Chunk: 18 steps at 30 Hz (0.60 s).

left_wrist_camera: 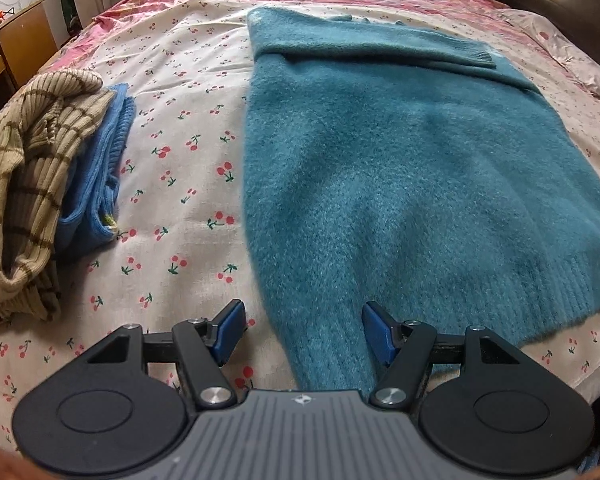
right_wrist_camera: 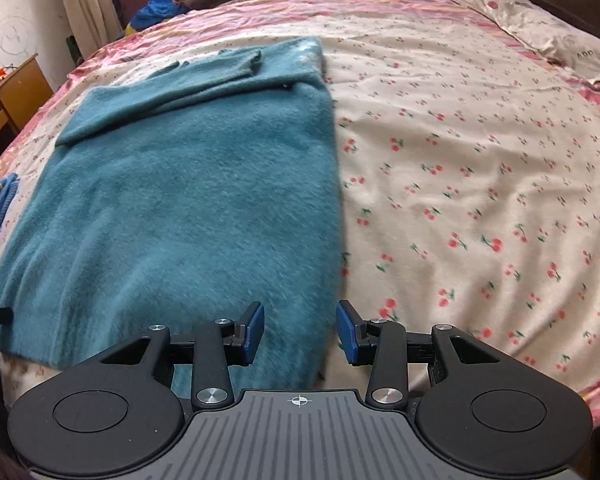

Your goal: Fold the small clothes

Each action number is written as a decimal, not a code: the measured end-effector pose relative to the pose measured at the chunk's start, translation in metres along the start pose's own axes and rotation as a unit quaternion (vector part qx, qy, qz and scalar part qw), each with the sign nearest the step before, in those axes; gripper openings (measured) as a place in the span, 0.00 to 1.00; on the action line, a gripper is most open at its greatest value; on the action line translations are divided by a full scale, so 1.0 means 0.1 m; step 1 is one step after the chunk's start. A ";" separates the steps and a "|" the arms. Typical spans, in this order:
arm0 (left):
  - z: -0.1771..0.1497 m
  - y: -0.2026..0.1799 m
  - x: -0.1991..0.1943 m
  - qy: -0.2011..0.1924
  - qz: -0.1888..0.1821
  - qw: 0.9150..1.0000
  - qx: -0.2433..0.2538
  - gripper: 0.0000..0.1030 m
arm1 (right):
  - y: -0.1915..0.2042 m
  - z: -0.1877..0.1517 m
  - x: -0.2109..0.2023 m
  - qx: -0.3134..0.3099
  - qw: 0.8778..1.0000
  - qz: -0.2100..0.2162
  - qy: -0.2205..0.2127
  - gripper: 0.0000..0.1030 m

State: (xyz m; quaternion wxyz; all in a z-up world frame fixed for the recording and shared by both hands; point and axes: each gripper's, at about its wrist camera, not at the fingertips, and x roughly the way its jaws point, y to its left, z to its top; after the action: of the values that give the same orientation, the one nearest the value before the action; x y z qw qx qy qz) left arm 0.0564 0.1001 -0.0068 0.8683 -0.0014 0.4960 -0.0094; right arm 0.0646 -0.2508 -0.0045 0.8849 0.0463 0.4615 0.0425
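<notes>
— Spread over the bed [right_wrist_camera: 480, 168] is a cherry-print sheet, and on it the teal sweater [left_wrist_camera: 400, 168] is lying flat, its sleeves already laid across the chest and its ribbed hem nearest the cameras. Off to the left, a striped beige knit [left_wrist_camera: 24, 184] and a blue knit [left_wrist_camera: 100, 184] are being left in a loose heap.

— And how are the grippers being held?

— Both are being held with nothing in them. The left gripper [left_wrist_camera: 303, 330] is being kept wide over the hem's near left corner; the right gripper [right_wrist_camera: 300, 330] is being held narrower over the right edge of the hem. No cloth is being pinched by either.

— How is the sweater likely to behave when lifted?

— It is being judged soft, fluffy and fairly light, with no stiffness at all, so sagging between the two holds is to be expected. The fuzzy pile should give decent friction, though stretching is a risk if it is pulled hard.

— Where should it be taken?

— At the two hem corners, on the denser ribbed band, both layers being caught together.
</notes>
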 end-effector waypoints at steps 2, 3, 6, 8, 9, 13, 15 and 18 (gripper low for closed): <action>0.00 0.01 0.01 0.005 0.001 1.000 -0.004 0.68 | -0.03 -0.02 0.01 0.002 1.000 -0.003 0.007 0.38; 0.00 0.02 0.01 0.006 0.000 1.000 -0.005 0.68 | -0.04 -0.03 0.03 0.006 1.000 0.000 0.012 0.38; -0.01 0.03 -0.02 0.008 0.001 1.000 -0.011 0.68 | -0.04 -0.07 0.06 0.014 0.999 0.023 0.026 0.38; -0.03 0.05 -0.05 0.009 0.002 1.000 -0.013 0.68 | 0.00 -0.11 0.07 0.009 0.999 0.029 0.032 0.38; -0.04 0.07 -0.06 0.009 0.002 1.000 -0.015 0.68 | 0.01 -0.12 0.07 0.005 0.999 0.028 0.032 0.39; -0.07 0.13 -0.13 0.003 -0.003 1.000 -0.029 0.68 | 0.00 -0.13 0.07 0.013 0.998 0.040 0.039 0.42; -0.08 0.16 -0.15 0.000 -0.008 0.999 -0.037 0.68 | -0.01 -0.14 0.08 0.019 0.998 0.049 0.046 0.42; -0.09 0.20 -0.19 -0.006 -0.018 0.999 -0.049 0.68 | -0.02 -0.15 0.09 0.026 0.997 0.054 0.048 0.42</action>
State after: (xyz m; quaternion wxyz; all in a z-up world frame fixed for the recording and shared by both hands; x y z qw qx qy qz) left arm 0.0393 0.1204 0.0050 0.8697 -0.0525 0.4908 -0.0004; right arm 0.0574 -0.2515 -0.0207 0.8566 0.0918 0.5013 0.0802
